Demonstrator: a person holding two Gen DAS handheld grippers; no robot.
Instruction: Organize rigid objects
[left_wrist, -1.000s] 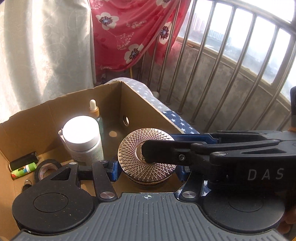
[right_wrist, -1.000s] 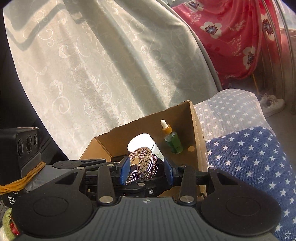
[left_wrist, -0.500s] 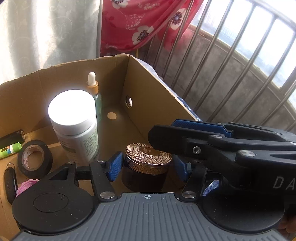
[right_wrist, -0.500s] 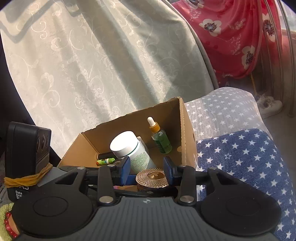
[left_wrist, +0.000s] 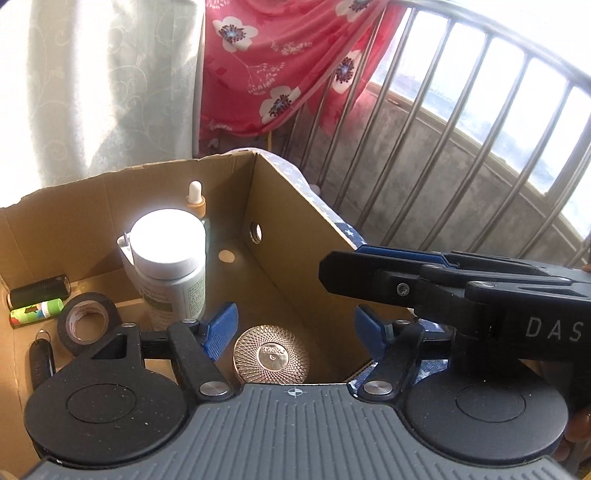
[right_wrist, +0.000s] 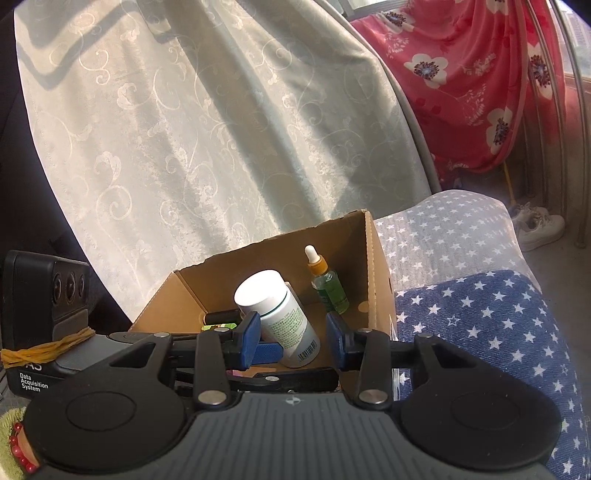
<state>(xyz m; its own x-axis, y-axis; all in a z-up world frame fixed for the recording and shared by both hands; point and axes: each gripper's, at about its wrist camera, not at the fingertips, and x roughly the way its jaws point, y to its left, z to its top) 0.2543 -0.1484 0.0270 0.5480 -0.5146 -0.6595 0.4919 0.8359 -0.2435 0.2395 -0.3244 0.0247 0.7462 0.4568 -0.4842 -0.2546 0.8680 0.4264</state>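
A dark jar with a gold patterned lid (left_wrist: 271, 356) stands on the floor of the cardboard box (left_wrist: 295, 206), at its near right corner. My left gripper (left_wrist: 295, 326) hangs just above it. Its jaws are opening, and the blue pads (left_wrist: 221, 325) stand clear of the jar on both sides. The right gripper's black fingers (left_wrist: 369, 280) reach in from the right over the box's edge. In the right wrist view my right gripper (right_wrist: 293, 341) is open with nothing between its pads (right_wrist: 249, 339). The white bottle (right_wrist: 277, 310) shows beyond it.
Inside the box are a white-capped bottle (left_wrist: 168, 251), a green dropper bottle (right_wrist: 328, 288), a black tape roll (left_wrist: 88, 323), a small green tube (left_wrist: 35, 312), a black cylinder (left_wrist: 38, 291) and a key fob (left_wrist: 40, 363). The box sits on star-patterned cloth (right_wrist: 480, 314). A metal railing (left_wrist: 443, 129) stands behind.
The left gripper carried the jar down into the box, set it upright on the floor, let go and lifted a little with wider jaws. The right gripper stayed put.
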